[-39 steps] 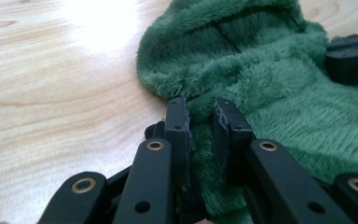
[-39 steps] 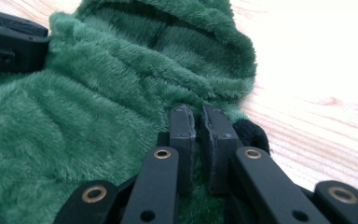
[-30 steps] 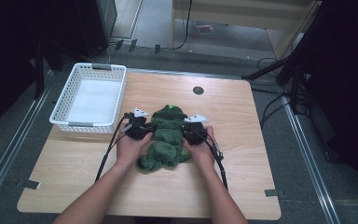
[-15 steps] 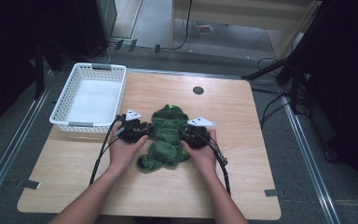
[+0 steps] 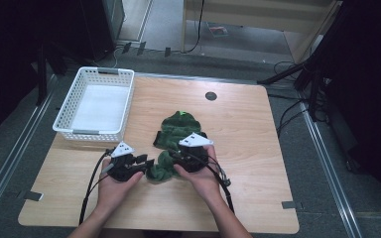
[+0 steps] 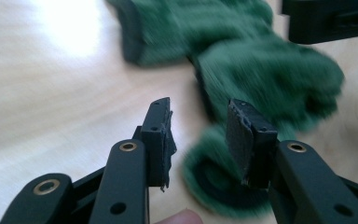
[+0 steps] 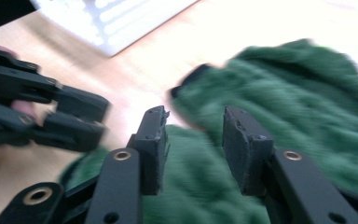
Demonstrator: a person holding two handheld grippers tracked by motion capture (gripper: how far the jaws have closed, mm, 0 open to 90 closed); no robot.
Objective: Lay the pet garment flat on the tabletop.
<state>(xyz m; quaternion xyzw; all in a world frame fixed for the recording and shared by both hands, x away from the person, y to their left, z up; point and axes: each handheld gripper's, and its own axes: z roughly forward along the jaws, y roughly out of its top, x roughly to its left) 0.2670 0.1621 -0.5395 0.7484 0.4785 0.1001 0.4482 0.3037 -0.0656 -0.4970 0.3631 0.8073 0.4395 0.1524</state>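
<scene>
Left tongs (image 5: 146, 163), held at the near-left edge of the green garment (image 5: 176, 141): jaws spread with nothing between them, having just been opening; in the left gripper view (image 6: 198, 135) the cloth lies past and below the pads (image 6: 161, 135), apart from them. Right tongs (image 5: 171, 154), over the near part of the garment: jaws likewise spread and just opened, with cloth behind the gap in the right gripper view (image 7: 191, 140) but not pinched. The garment lies crumpled at the middle of the wooden bench (image 5: 248, 139). A white basket (image 5: 69, 130) stands at the bench's far-left corner, well apart from it.
</scene>
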